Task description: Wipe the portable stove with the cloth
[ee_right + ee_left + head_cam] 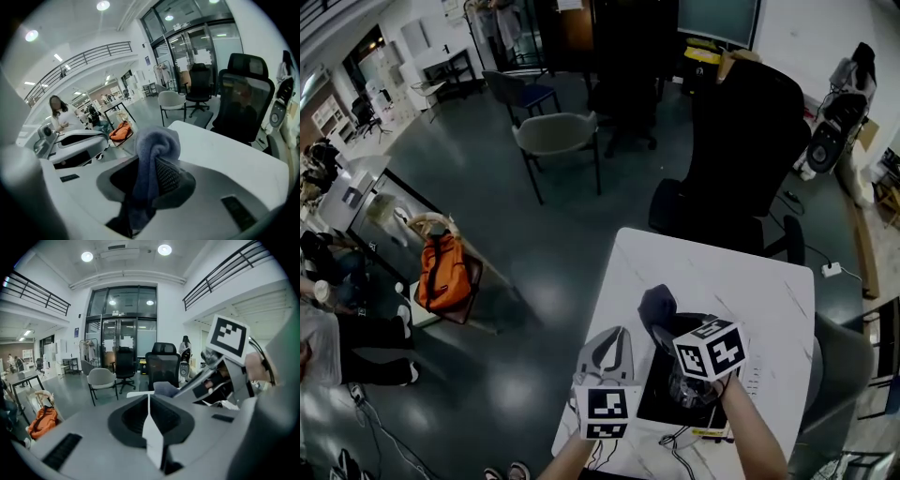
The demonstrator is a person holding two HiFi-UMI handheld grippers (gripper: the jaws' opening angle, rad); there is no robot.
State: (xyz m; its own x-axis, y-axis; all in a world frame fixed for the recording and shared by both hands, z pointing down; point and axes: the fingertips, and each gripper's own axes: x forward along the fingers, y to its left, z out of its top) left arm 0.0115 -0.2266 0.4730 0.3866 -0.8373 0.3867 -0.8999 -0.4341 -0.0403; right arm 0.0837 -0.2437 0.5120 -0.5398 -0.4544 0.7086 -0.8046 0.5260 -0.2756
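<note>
**Colour rundown of the stove setup**

The cloth (157,140) is a dusty blue-grey, and goes nearly navy in the head view. The stove (670,398) looks black, I think, but it's mostly covered. The table (712,272) is plain white. The left gripper (149,399) and right gripper (151,164) are pale grey, and their cubes (710,349) are white with black square markers. The bag (442,272) is orange and the floor (544,281) is a dark glossy grey.

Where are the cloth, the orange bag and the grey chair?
cloth (157,143), right gripper view, on its bunched top.
orange bag (442,272), head view, on its middle.
grey chair (555,133), head view, on its seat.
</note>
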